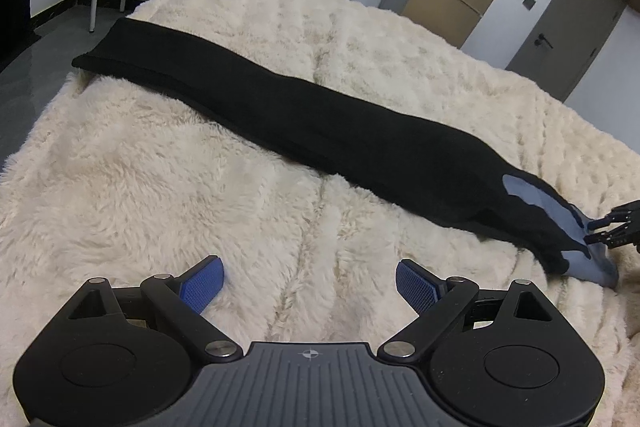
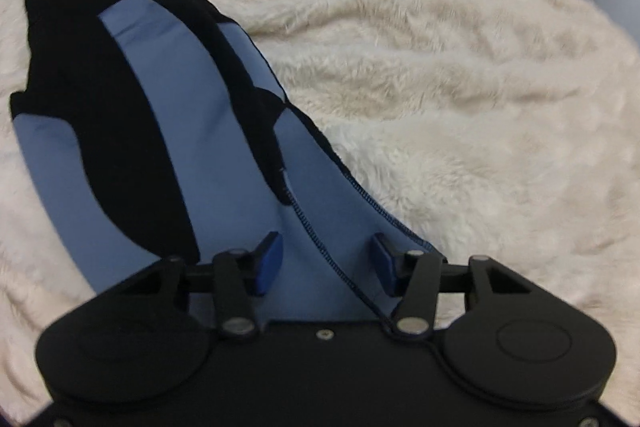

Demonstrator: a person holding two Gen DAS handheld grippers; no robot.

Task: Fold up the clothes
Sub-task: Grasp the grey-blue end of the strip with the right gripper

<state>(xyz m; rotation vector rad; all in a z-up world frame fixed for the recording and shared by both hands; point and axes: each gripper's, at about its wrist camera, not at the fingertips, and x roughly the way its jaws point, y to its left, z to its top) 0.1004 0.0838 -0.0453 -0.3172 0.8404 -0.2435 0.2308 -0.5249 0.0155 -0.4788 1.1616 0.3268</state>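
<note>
Garment (image 2: pixel 168 131) blue end between parted right tongs (image 2: pixel 326 263); left tongs (image 1: pixel 308 287) apart.

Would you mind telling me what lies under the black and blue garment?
The black and blue garment lies stretched on the cream fluffy blanket, which shows all around it. Whatever is beneath the blanket, or hidden between the garment's layers, cannot be seen.

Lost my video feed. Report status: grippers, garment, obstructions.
Left gripper open, over the cream blanket, holding nothing. Right gripper open at the black-and-blue garment, blue end between its fingers. Nothing blocking.
</note>
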